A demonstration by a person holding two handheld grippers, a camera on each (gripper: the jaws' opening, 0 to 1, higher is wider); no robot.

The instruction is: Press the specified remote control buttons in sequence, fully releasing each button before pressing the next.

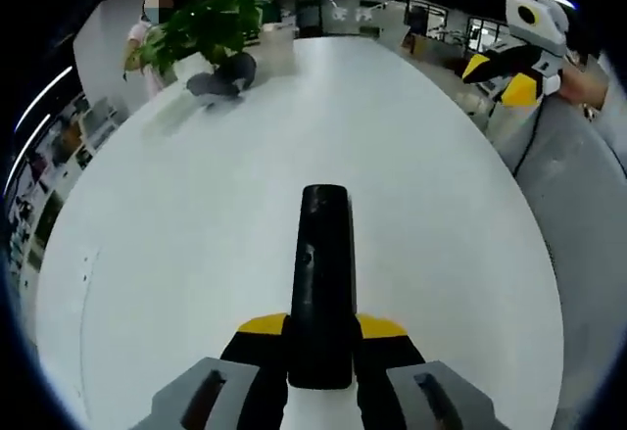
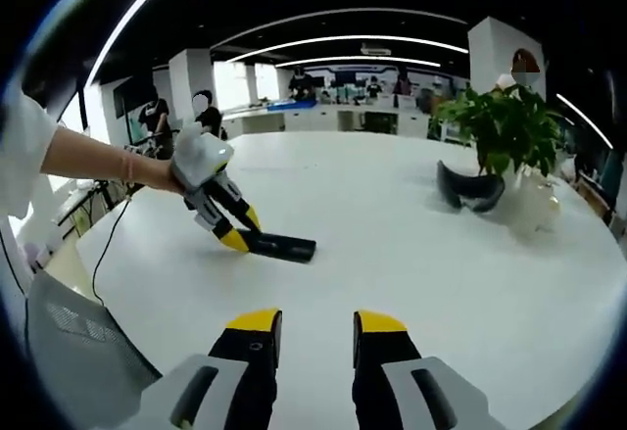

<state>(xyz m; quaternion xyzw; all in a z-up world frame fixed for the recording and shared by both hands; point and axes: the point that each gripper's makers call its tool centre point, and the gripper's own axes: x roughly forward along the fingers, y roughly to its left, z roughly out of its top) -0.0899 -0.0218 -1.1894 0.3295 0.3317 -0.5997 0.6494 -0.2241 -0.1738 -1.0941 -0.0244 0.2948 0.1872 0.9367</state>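
Left gripper point(image 2: 238, 239) clamps the remote point(image 1: 320, 283) by its near end, flat on the white surface point(image 1: 176, 254). Right gripper point(image 2: 317, 337) hangs open, well apart. Risk: an off-centre press could pivot the remote.

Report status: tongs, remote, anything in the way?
Left tongs shut on remote, resting on white table. Right tongs open, empty, hovering short of it. Plant and dark headset far side, not blocking.
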